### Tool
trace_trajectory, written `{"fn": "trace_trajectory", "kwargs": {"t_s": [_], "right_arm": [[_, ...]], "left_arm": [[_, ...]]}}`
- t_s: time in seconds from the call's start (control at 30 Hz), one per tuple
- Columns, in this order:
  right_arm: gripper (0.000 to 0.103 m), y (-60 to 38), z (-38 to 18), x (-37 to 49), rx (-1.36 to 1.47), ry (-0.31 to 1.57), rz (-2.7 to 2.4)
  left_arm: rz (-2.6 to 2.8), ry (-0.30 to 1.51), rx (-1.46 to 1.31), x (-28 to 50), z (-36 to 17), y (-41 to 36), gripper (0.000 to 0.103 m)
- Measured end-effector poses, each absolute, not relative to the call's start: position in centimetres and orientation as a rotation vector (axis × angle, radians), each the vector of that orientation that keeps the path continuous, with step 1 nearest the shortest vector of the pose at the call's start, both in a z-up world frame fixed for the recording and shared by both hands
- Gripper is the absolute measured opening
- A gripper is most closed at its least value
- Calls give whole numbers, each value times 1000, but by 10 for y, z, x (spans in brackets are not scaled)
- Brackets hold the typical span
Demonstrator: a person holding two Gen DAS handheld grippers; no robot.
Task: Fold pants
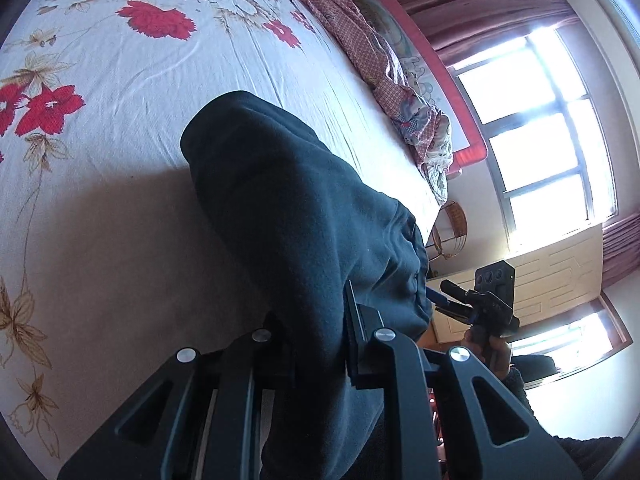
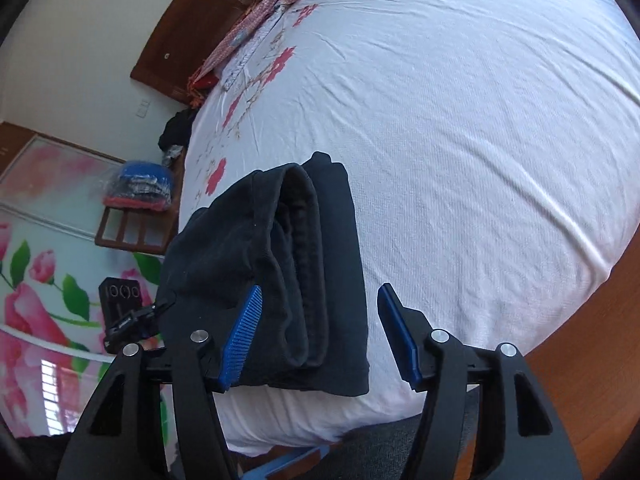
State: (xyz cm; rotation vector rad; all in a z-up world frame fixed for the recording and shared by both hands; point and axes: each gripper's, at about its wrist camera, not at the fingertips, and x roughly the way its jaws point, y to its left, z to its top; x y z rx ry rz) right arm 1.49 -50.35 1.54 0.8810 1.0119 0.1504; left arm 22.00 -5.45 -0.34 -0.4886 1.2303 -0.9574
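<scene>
Folded pants [image 2: 280, 264] on the bed [image 2: 480, 140] — left gripper [image 1: 320, 320] clamped on them, right gripper [image 2: 320, 332] spread apart over their near edge.

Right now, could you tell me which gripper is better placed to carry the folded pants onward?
Left, probably: the left gripper is clamped on the pants, while the right gripper stands open, gripping nothing.

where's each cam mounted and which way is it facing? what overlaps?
Left wrist: on the left gripper, looking along the bed toward a window; its fingers clamp the dark pants; a hand holds the right gripper.
Right wrist: on the right gripper, jaws open, facing down over the bed at the pants.
Shared: pants, bed, each other's gripper.
</scene>
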Motion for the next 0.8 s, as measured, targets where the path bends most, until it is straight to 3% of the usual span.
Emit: {"fn": "trace_trajectory", "kwargs": {"t_s": [0.07, 0.13, 0.17, 0.2, 0.43, 0.47, 0.5, 0.57, 0.8], "right_arm": [[68, -498, 11, 20, 867, 1023, 161], [68, -490, 3, 27, 895, 1045, 209], [77, -488, -3, 30, 889, 1068, 188], [78, -486, -8, 33, 876, 1082, 180], [79, -462, -34, 44, 924, 1106, 276], [73, -462, -33, 41, 948, 1069, 300], [46, -463, -34, 39, 967, 1058, 305], [35, -461, -26, 35, 934, 1049, 293], [30, -428, 47, 45, 697, 1009, 287]], "left_arm": [[-955, 1235, -493, 221, -3, -54, 16], [-952, 1233, -476, 224, 0, -63, 16], [-948, 1235, -474, 225, 1, -67, 16], [-948, 1234, -477, 225, 2, -70, 16], [-942, 1235, -475, 224, 2, -72, 17], [-941, 1235, -476, 224, 1, -73, 17], [-938, 1235, -474, 224, 1, -73, 17], [-949, 1226, -481, 223, 2, -70, 17], [-969, 1187, -520, 221, 10, -59, 17]]}}
